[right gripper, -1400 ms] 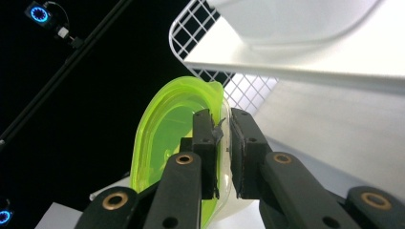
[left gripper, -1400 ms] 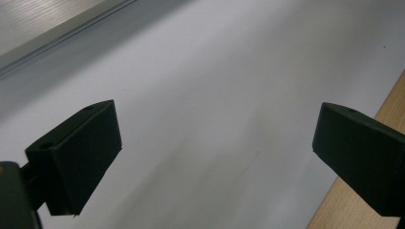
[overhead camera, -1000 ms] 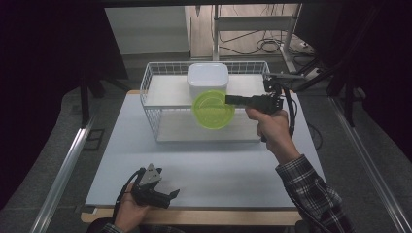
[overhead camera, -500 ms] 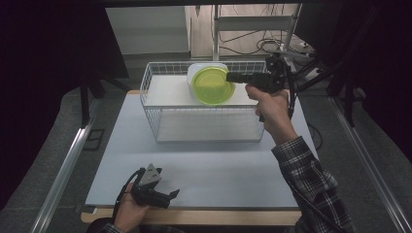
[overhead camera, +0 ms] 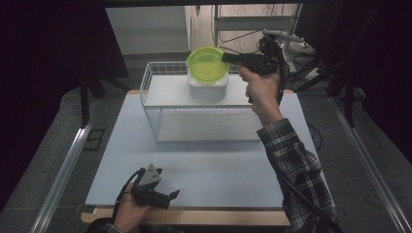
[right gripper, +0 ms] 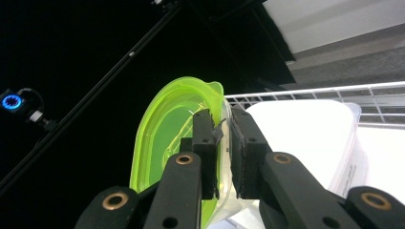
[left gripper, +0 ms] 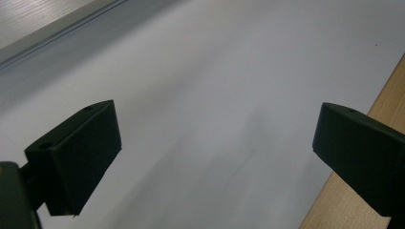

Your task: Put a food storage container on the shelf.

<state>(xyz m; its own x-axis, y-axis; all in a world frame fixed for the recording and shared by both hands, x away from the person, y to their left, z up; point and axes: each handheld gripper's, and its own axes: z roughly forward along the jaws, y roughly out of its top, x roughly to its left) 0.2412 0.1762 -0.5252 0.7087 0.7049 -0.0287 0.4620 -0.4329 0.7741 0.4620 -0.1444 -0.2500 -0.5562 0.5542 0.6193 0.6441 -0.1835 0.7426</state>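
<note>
My right gripper (overhead camera: 228,57) is shut on the rim of a translucent green lid (overhead camera: 208,65) and holds it in the air, just above a white container (overhead camera: 208,90). That container stands at the back of a white wire basket (overhead camera: 204,124). In the right gripper view the two jaws (right gripper: 222,138) pinch the green lid's (right gripper: 167,138) edge, with the white container (right gripper: 296,129) behind it. My left gripper (overhead camera: 167,198) rests in the hand at the table's front edge. Its jaws (left gripper: 215,157) stand wide apart over bare white table top, with nothing between them.
The basket stands at the far middle of the white table top (overhead camera: 218,165), its wire rim (right gripper: 334,90) at about the lid's height. A wooden strip (left gripper: 382,105) edges the table's front. Metal rails run along both sides, and cables and a rack stand behind.
My right gripper has lifted the green lid up and toward the back, from in front of the white container to just above it. The left gripper has stayed put.
</note>
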